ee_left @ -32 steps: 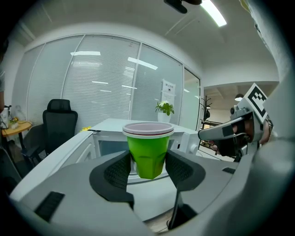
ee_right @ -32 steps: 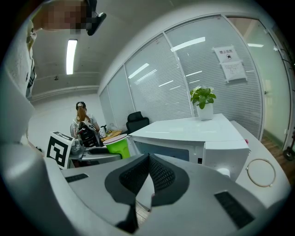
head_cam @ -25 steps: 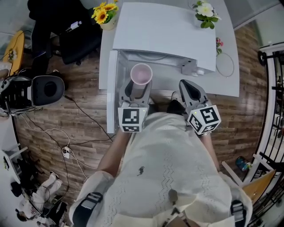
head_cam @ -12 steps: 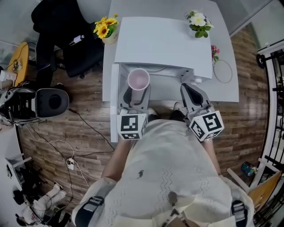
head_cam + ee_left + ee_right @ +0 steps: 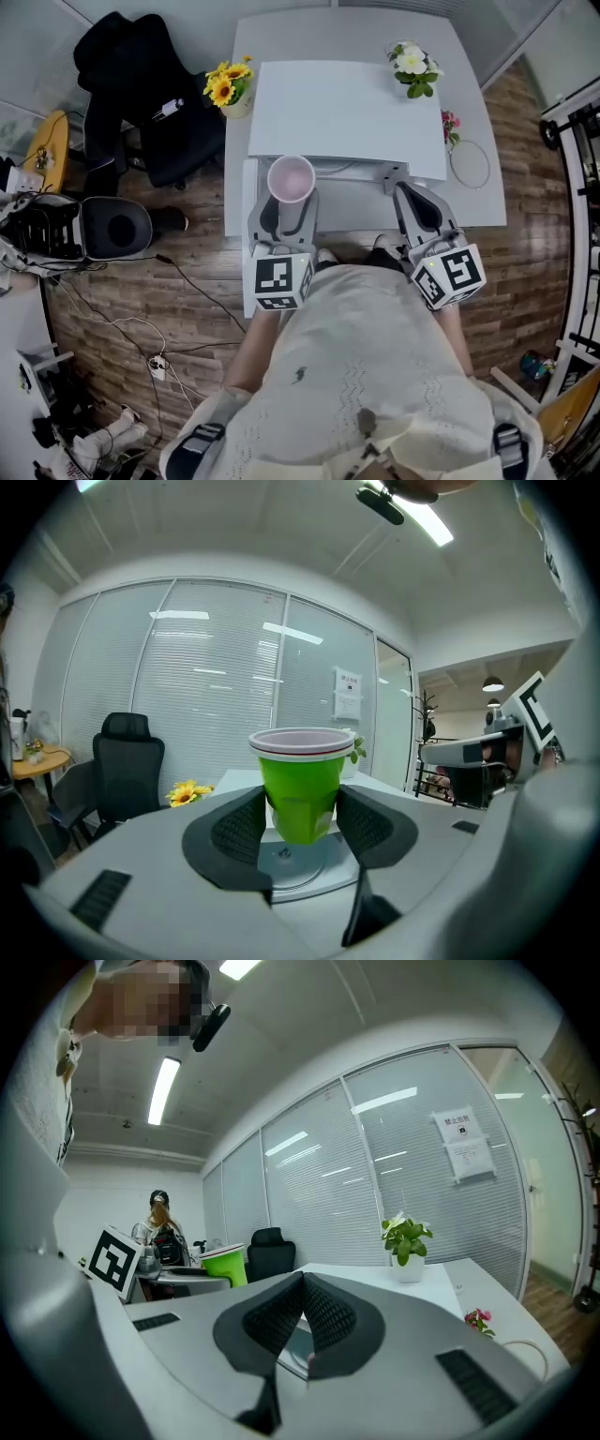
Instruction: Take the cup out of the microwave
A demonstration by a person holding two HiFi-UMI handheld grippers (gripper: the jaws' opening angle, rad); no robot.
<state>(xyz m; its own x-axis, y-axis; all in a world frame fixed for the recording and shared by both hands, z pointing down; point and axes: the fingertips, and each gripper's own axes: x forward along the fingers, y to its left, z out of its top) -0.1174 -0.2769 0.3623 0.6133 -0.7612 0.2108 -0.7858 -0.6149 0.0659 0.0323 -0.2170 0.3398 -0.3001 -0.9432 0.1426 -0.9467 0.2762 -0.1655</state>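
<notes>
A green cup [image 5: 300, 794] with a white, pink-lined rim [image 5: 291, 178] stands upright between the pads of my left gripper [image 5: 300, 829], which is shut on its lower half. In the head view, my left gripper [image 5: 289, 202] holds the cup just in front of the white microwave [image 5: 347, 108], beside its open door [image 5: 248, 234]. My right gripper [image 5: 413, 194] hovers at the microwave's front right corner. Its pads [image 5: 328, 1321] are pressed together with nothing between them, so my right gripper [image 5: 302, 1319] is shut and empty. The cup [image 5: 223, 1265] also shows at the left in the right gripper view.
The microwave sits on a white table [image 5: 478, 202] with yellow flowers [image 5: 228, 84], a potted white-flowered plant [image 5: 410, 64], small pink flowers [image 5: 448, 122] and a cable loop [image 5: 469, 164]. A black office chair [image 5: 141, 103] stands at the left. Cables lie on the wooden floor [image 5: 159, 356].
Both grippers have risen in front of the microwave. The cup has gone up with the left gripper, still held upright. The right gripper stays shut and empty.
</notes>
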